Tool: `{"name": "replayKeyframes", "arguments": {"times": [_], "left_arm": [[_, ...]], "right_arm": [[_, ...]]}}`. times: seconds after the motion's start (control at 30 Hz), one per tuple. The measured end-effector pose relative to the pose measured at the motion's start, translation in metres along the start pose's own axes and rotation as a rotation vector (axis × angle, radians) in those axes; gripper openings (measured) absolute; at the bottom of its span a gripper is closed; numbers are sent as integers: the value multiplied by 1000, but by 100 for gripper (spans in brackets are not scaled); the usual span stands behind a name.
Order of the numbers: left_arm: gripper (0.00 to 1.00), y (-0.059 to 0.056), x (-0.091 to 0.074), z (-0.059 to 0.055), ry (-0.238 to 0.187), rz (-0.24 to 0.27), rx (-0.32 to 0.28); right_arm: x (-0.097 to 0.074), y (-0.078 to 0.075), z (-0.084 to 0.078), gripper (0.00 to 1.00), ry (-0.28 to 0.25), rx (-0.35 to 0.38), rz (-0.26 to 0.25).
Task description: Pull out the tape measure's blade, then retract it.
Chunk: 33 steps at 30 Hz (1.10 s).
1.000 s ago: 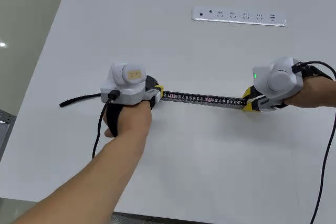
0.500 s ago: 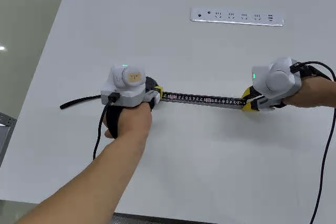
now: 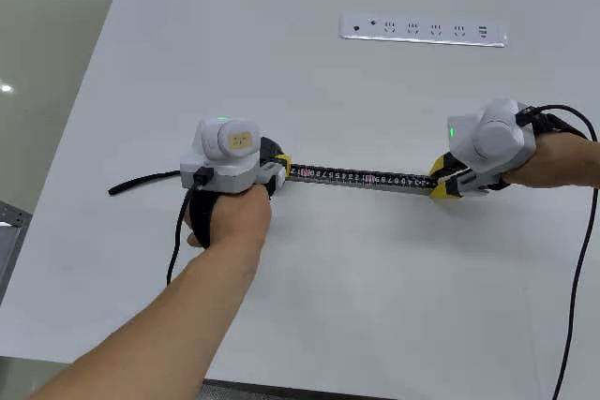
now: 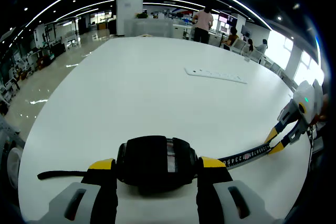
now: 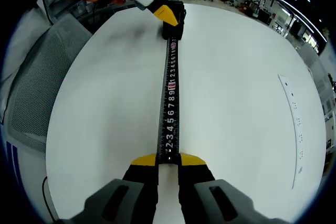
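A broad white counter [image 3: 375, 288] stands in an open office. In the head view its left edge runs from 12 o'clock down to 8 o'clock beside glossy floor [image 3: 47, 53], and its near edge crosses the bottom.

The left tool [image 4: 157, 165] has its yellow-tipped jaws drawn in against the two sides of the tape measure [image 4: 156, 160] — a squat black case with a pale band down its middle, sitting on the counter. In the head view this tool [image 3: 274, 171] is at 9 o'clock of centre, held by a hand [image 3: 230, 217].

The right tool [image 5: 168, 161] has its jaws pinched nearly together on the tip of the blade [image 5: 169, 103]. In the head view it [image 3: 442, 181] sits at 3 o'clock.

The blade is black with pale numerals and a few red marks. It is drawn out straight between the two tools, low over the counter — in the right gripper view it runs toward 12 o'clock, into the case.

A thin black cord [image 3: 141, 180] trails from the case toward 9 o'clock. A white power strip [image 3: 422, 30] lies well apart at 1 o'clock. Bare counter lies on every side of the blade, widest toward 12 o'clock. A grey mesh chair [image 5: 37, 77] stands off the counter's edge at 9 o'clock in the right gripper view.
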<state>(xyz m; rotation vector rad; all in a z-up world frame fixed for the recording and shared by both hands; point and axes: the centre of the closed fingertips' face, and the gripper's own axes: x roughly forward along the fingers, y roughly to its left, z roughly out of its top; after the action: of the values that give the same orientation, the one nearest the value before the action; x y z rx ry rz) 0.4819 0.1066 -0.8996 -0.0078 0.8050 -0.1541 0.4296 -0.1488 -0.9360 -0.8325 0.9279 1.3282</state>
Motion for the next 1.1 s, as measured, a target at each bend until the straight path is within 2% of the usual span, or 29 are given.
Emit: {"name": "replayKeyframes", "arguments": {"times": [0.23,1.1], "left_arm": [[57,0,0,0,0,-3,1],[57,0,0,0,0,-10,4]], "right_arm": [[8,-1,18,13,-15,-13,3],[18,-3,35,12,-27,-1,4]]}}
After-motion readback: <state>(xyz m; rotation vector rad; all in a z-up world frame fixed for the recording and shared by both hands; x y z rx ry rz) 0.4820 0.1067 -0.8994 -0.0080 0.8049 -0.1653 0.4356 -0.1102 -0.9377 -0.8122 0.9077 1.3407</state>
